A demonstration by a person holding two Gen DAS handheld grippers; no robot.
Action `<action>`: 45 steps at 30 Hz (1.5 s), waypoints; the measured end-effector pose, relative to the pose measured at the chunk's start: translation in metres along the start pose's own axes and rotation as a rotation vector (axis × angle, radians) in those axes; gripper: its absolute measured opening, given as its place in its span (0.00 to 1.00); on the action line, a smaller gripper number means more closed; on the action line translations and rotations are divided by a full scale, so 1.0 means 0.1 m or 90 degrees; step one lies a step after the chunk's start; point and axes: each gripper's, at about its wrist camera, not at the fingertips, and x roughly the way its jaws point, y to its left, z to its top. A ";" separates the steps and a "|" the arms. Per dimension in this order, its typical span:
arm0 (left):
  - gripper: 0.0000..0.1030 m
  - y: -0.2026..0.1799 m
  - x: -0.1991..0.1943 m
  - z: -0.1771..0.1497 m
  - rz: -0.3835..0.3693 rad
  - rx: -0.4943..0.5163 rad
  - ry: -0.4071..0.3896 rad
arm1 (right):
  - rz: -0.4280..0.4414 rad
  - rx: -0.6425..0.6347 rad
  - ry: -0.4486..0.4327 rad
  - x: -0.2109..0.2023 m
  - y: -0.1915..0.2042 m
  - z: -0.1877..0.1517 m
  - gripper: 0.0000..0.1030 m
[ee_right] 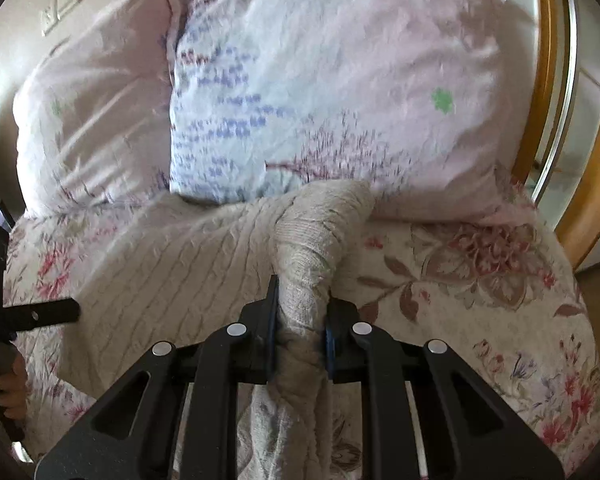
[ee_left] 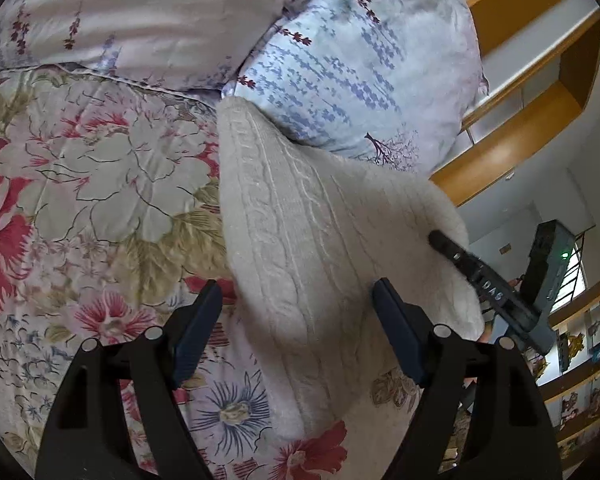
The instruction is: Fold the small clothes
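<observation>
Between the right gripper (ee_right: 301, 300) jaws a bunched cream sweater (ee_right: 180, 264) fold sits pinched; left gripper (ee_left: 296, 300) jaws spread.

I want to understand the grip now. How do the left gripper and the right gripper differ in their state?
The left gripper stands open with nothing pressed between its pads; the right gripper is shut on a bunched fold of the cream knit garment. The left gripper hovers above a flat part of the garment; the right gripper lifts its fold. Both point toward the pillows.
</observation>
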 end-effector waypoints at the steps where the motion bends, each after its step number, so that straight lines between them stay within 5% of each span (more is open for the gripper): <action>1: 0.75 -0.01 0.01 -0.01 0.000 0.002 0.001 | -0.004 -0.002 -0.007 -0.01 0.00 -0.01 0.18; 5: 0.75 0.00 0.05 -0.03 -0.001 0.006 0.012 | 0.002 0.046 0.066 0.25 -0.16 -0.11 0.21; 10: 0.74 0.03 0.02 -0.08 -0.015 0.001 0.024 | 0.081 0.174 0.057 0.03 -0.51 -0.19 0.52; 17: 0.67 0.02 -0.01 -0.16 -0.039 -0.013 0.043 | 0.167 0.253 0.098 -0.14 -0.66 -0.52 0.52; 18: 0.63 0.02 -0.01 -0.17 -0.040 -0.013 0.045 | 0.176 0.259 0.102 -0.14 -0.66 -0.57 0.50; 19: 0.59 0.01 -0.01 -0.18 -0.037 -0.015 0.046 | 0.193 0.262 0.106 -0.13 -0.66 -0.62 0.28; 20: 0.58 0.02 -0.01 -0.20 -0.033 -0.016 0.044 | 0.202 0.258 0.107 -0.13 -0.64 -0.65 0.21; 25: 0.27 0.06 -0.08 -0.26 -0.041 -0.017 0.037 | 0.162 0.212 0.032 -0.40 -0.55 -0.54 0.16; 28: 0.20 0.06 -0.15 -0.33 -0.043 0.001 0.038 | 0.126 0.187 0.029 -0.43 -0.53 -0.54 0.13; 38: 0.19 0.07 -0.15 -0.50 -0.015 0.021 0.035 | 0.107 0.232 0.086 -0.20 -0.70 -0.86 0.12; 41: 0.28 0.06 -0.15 -0.47 -0.013 0.020 0.043 | 0.116 0.238 0.091 -0.22 -0.72 -0.82 0.14; 45: 0.54 0.05 -0.23 -0.35 -0.038 -0.002 0.027 | 0.143 0.283 0.055 -0.33 -0.81 -0.66 0.44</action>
